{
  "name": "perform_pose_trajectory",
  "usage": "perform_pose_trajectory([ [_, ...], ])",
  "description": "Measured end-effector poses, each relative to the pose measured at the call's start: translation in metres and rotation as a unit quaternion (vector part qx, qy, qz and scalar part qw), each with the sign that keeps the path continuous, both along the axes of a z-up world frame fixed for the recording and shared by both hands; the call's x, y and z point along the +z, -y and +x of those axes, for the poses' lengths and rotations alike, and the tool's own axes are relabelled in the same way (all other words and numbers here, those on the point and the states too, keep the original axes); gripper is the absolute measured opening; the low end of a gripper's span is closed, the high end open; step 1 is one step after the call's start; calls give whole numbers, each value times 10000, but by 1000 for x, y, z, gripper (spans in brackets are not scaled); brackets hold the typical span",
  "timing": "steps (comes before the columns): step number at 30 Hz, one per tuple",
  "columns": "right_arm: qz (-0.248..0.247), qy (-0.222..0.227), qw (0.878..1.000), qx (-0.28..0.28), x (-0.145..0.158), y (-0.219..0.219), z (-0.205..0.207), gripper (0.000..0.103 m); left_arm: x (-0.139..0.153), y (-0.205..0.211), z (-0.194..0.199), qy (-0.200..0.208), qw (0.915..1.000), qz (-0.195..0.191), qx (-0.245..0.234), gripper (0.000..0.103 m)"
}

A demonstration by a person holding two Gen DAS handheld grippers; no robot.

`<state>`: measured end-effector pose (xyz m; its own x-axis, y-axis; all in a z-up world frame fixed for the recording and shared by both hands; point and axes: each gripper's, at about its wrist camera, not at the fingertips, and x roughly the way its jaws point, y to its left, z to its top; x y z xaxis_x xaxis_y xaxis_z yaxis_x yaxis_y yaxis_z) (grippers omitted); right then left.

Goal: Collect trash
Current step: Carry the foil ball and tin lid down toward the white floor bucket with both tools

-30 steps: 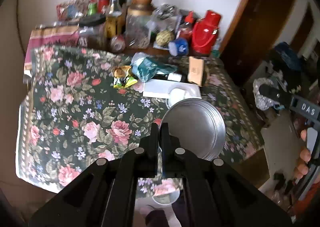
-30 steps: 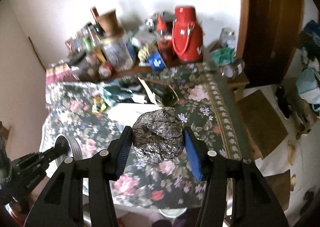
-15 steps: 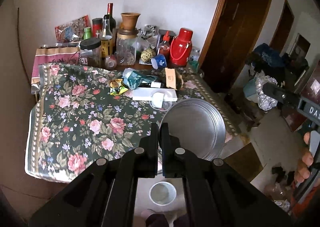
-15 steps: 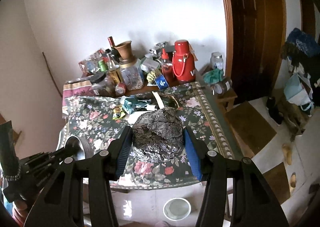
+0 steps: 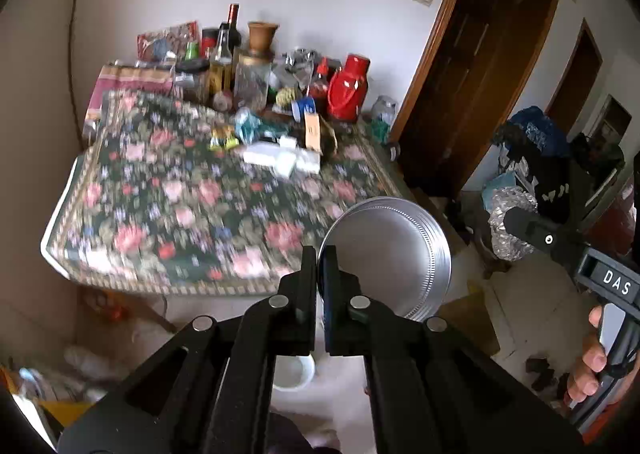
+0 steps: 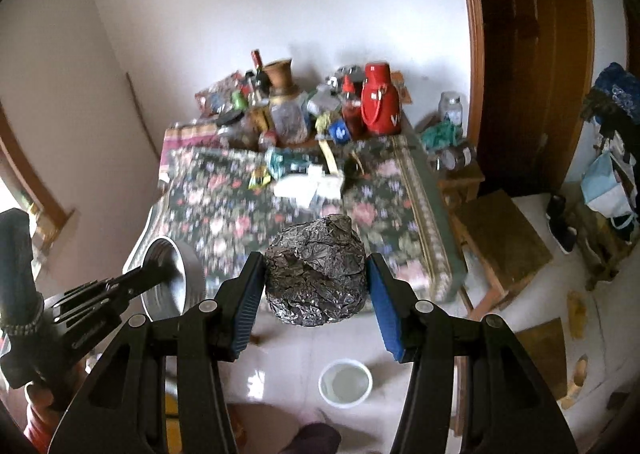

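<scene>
While my right gripper [image 6: 316, 274] clamps crinkled foil ball [image 6: 316, 274], my left gripper [image 5: 319, 266] pinches what seems a ribbed metal tin's [image 5: 392, 254] rim.

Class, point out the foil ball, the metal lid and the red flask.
foil ball [image 6: 316, 274], right wrist view, crumpled front.
metal lid [image 5: 390, 254], left wrist view, flat centre.
red flask [image 6: 378, 105], right wrist view, body.

Crinkled foil ball [image 6: 316, 274] is glinting rough and shiny between the right claw [image 6: 316, 286]'s ribbed blue pads [image 6: 250, 290]. The brushed-metal pan [image 5: 390, 254] is gleaming dully in the matt black left claw [image 5: 319, 270]. At twelve o'clock, floral cloth [image 6: 224, 213] is draping the surface.
</scene>
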<state>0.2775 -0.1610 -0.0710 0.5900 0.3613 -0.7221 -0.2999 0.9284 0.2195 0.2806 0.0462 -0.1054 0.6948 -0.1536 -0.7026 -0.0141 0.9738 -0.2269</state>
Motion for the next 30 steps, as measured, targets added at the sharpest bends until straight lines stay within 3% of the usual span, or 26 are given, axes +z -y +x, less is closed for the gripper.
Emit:
perform_pose_trajectory([
  [8, -119, -505, 9984, 204, -39, 22, -23, 48, -39, 34, -34, -582, 9982, -13, 150, 1],
  [13, -222, -867, 9959, 164, -78, 24, -29, 48, -82, 38, -36, -1069, 9942, 40, 136, 1],
  [21, -382, -1659, 9854, 78, -175, 9, -26, 48, -187, 27, -11, -1840, 9829, -20, 53, 1],
  [30, -514, -2011, 9781, -127, -296, -7, -17, 48, -323, 11, 11, -2329, 9723, 142, -165, 1],
])
